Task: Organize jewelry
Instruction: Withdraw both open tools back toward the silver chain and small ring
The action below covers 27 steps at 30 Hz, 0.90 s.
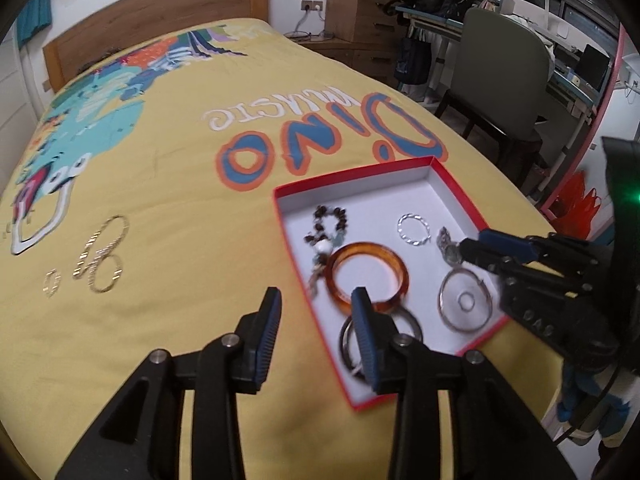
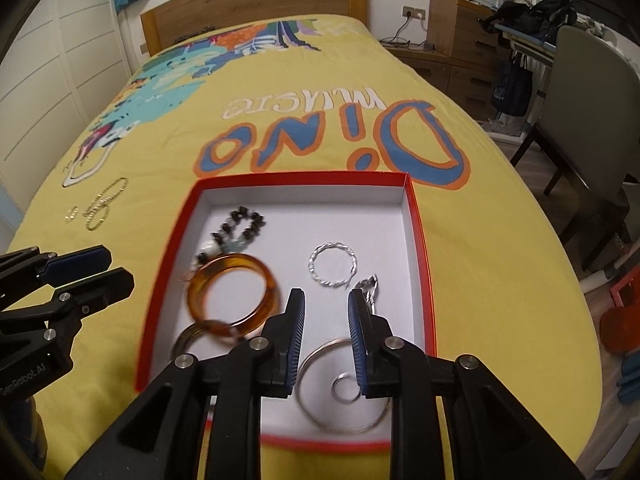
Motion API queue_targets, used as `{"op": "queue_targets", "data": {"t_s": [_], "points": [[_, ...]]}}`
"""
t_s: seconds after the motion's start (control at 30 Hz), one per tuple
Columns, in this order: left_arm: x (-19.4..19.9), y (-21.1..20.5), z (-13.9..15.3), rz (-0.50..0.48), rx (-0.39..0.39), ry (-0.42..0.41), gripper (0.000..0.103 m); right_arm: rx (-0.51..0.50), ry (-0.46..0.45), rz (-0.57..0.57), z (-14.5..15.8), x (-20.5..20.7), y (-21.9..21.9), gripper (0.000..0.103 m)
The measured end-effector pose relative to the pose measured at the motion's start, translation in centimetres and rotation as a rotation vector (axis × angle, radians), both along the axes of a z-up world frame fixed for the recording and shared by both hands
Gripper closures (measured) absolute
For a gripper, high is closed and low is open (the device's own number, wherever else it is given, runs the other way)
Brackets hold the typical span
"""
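A red-rimmed white box lies on the yellow bedspread. In it are an amber bangle, a dark bead bracelet, a twisted silver ring, a large silver hoop, a dark hoop and a small silver piece. A gold chain and a small gold ring lie on the bedspread to the left. My left gripper is open and empty over the box's near left edge. My right gripper is open over the box, above the silver hoop.
The bed fills both views, with a wooden headboard at the far end. A chair and a cluttered desk stand to the right of the bed. Red items lie on the floor at the right.
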<state>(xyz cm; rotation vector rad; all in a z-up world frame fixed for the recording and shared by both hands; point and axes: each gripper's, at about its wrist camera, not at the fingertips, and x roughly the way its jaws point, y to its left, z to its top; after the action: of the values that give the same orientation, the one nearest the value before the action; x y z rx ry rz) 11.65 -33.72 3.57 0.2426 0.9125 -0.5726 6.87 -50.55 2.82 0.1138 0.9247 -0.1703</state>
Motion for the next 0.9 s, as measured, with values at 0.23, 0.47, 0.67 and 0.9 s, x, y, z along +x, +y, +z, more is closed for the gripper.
{"op": "queue_targets", "data": {"t_s": [0.23, 0.47, 0.67, 0.9], "points": [[-2.8, 3.8, 1.9, 0.033, 0.015, -0.050, 0.062, 0.026, -0.049, 0.000, 2.4, -3.2, 2.0, 0.075], [-5.3, 7.3, 3.9, 0.069, 0.015, -0.093, 0.062, 0.052, -0.080, 0.017, 3.8, -5.9, 4.4, 0.071], [-7.3, 9.9, 4.7, 0.090, 0.010, -0.107, 0.062, 0.060, -0.097, 0.048, 4.7, -7.8, 7.0, 0.070], [-9.1, 13.1, 5.3, 0.115, 0.013, -0.125, 0.062, 0.074, -0.111, 0.073, 5.2, -9.5, 9.8, 0.070]]}}
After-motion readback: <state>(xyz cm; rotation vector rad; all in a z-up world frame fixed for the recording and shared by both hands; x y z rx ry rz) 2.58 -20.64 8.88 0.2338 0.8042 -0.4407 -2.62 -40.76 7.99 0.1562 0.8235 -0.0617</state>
